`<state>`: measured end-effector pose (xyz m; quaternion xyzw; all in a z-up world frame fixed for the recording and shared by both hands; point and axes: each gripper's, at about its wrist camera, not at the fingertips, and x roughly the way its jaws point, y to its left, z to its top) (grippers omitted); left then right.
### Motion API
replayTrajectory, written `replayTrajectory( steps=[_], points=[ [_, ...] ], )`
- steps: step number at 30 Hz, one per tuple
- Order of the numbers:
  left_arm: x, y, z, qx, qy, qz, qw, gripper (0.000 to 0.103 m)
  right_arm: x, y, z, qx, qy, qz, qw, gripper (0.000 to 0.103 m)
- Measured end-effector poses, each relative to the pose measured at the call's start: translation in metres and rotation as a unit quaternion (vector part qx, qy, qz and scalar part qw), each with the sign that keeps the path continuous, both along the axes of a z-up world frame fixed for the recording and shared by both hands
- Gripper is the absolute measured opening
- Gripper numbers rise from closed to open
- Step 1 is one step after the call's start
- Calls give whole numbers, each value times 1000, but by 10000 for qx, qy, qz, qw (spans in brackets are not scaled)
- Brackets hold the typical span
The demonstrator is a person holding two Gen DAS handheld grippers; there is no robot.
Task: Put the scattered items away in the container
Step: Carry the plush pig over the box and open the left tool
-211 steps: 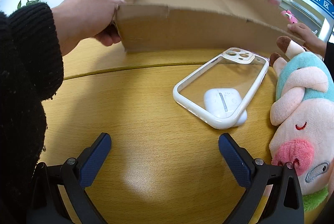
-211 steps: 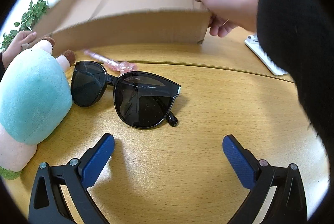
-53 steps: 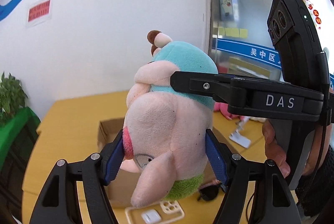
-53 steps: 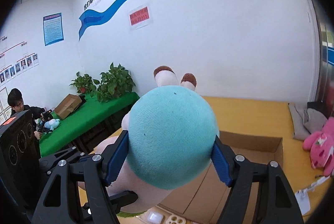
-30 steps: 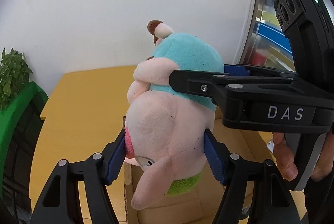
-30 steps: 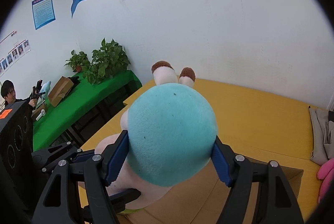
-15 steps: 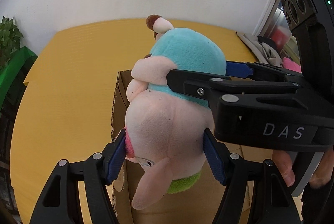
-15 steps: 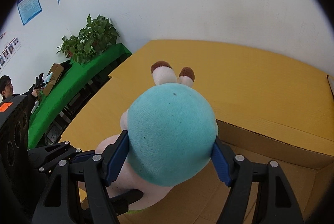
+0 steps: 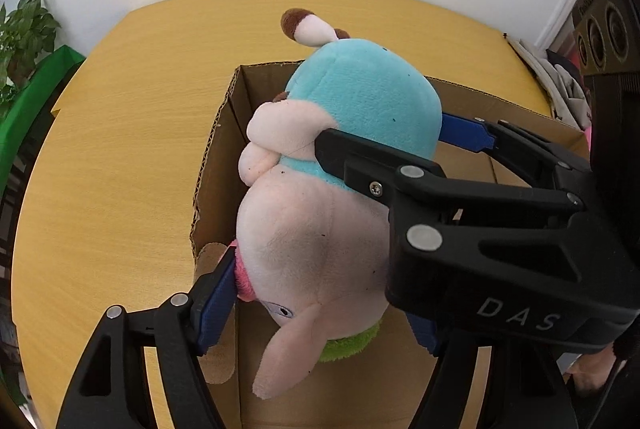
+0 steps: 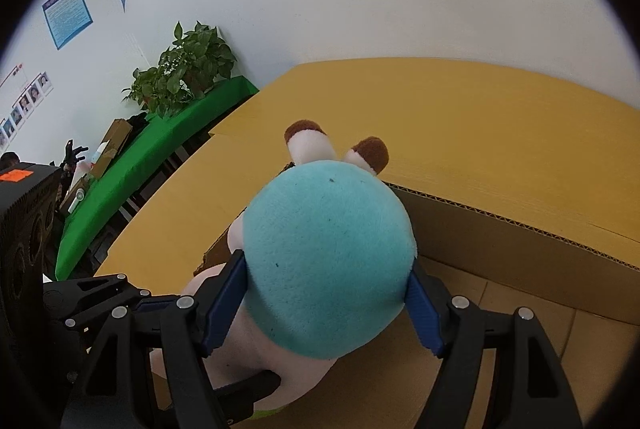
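We have the plush toy (image 9: 320, 229) held by both tools at once, above the open cardboard box (image 9: 218, 157) that sits on the yellow desk (image 9: 120, 149). Our left tool (image 9: 316, 293) is closed onto the toy's pink body, its blue pads (image 9: 216, 293) pressed into the plush on the left side; the opposite pad is mostly hidden behind the right tool. Our right tool (image 10: 326, 297) is clamped on the teal rounded part of the toy, with a blue pad squeezing in from each side. The toy hangs over the left end of the box, its brown-tipped horns pointing toward the far wall, just past the box's far rim. We cannot tell whether any part of it touches the box floor. A green-covered table (image 10: 160, 149) with potted plants (image 10: 188, 69) stands at the far left.
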<state>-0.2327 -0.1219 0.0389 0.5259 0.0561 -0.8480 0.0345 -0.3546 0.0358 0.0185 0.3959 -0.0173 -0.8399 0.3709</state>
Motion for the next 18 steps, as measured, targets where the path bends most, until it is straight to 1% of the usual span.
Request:
replayTrajectory(
  steps=[1,3,6,10,13,18],
  points=[
    [-1,0,-1,-26,2,-6,10000,82,-2,1,-3,-66,-30,-15,10000,76],
    [1,0,-3,-11,3,-29,10000,86,-4,5,-8,-123,-91,-67,9999,82],
    [10,0,0,-64,40,-82,9999,86,-9,11,-14,-175,-305,-98,9993,85],
    [31,-3,12,225,162,-109,9996,87,-13,17,-19,-211,-556,-97,9982,85],
    [47,-5,18,288,240,-160,9992,88,-8,16,-20,-190,-669,14,9976,85],
    [66,-12,20,402,218,-186,9988,88,-5,12,-17,-299,-993,278,9942,76]
  ],
)
